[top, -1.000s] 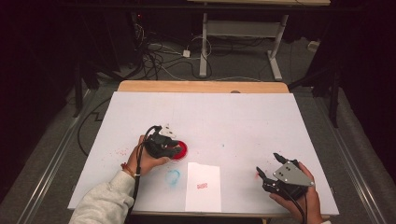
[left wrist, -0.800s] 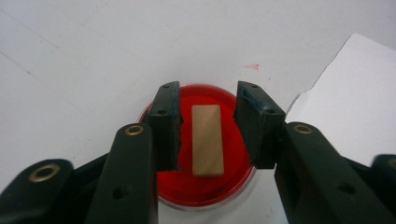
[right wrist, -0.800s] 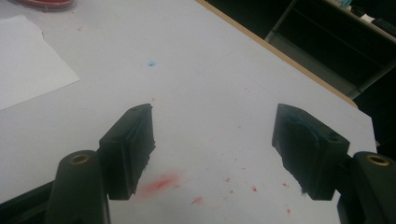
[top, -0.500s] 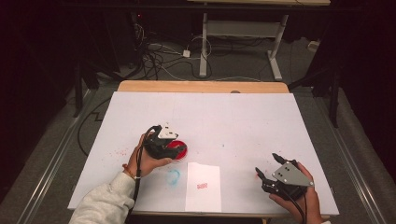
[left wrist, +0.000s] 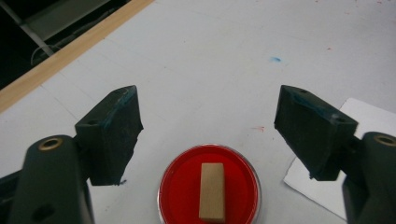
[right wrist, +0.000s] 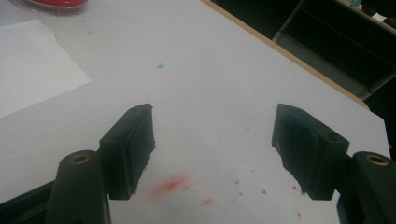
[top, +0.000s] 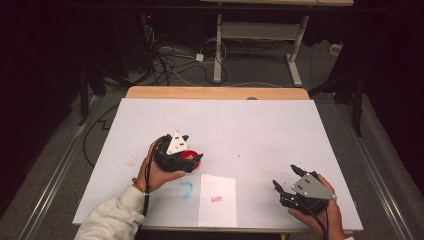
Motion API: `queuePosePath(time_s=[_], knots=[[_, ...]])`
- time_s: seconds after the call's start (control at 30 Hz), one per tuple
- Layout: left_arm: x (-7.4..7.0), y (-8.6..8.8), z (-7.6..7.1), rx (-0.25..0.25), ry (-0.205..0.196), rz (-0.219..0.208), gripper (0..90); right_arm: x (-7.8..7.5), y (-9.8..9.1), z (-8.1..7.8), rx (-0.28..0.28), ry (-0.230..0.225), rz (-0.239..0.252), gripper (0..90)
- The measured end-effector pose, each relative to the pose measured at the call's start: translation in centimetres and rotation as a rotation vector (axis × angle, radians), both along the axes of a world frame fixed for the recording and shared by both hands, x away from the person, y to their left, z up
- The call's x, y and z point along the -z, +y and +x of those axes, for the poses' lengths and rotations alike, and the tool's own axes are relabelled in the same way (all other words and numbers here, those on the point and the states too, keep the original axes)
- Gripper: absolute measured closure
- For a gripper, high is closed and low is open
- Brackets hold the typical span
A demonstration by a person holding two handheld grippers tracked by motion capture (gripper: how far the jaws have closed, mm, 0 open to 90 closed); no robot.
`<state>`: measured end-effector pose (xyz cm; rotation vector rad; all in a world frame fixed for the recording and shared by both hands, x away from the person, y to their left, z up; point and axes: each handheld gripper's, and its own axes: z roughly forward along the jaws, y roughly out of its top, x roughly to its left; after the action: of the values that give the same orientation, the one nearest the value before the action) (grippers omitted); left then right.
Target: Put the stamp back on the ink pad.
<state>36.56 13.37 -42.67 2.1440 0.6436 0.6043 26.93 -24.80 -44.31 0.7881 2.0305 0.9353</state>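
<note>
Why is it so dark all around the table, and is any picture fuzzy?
In the high view, light falls on the white table while the floor around it stays dim. In the left gripper view, the red ink pad and its wooden stamp look sharp, without glare. In the right gripper view, the near black jaws look slightly soft.

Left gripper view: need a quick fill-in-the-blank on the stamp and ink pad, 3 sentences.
1. The wooden stamp stands on the round ____ ink pad.
2. The left gripper has just been opening; its jaws stand wide apart with ____ between them, the stamp below them.
3. In the high view, the sheet of paper bears a small ____ stamp mark.

Missing words: red; nothing; red
</note>
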Motion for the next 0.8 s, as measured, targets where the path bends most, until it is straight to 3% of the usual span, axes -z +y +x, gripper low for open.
queuePosePath(time_s=[0.1,0.53,0.8], knots=[[-0.1,0.0,-0.2,0.002,-0.02,-0.002,20.2,0.0,0.1,-0.1,-0.005,0.001,0.006,30.0],[-0.2,-0.4,-0.9,0.03,-0.017,0.031,19.7,-0.1,0.3,-0.3,-0.019,-0.009,0.013,30.2],[-0.4,-0.3,-1.5,0.045,-0.045,0.039,16.6,-0.1,0.4,-0.3,-0.025,-0.007,0.016,30.3]])
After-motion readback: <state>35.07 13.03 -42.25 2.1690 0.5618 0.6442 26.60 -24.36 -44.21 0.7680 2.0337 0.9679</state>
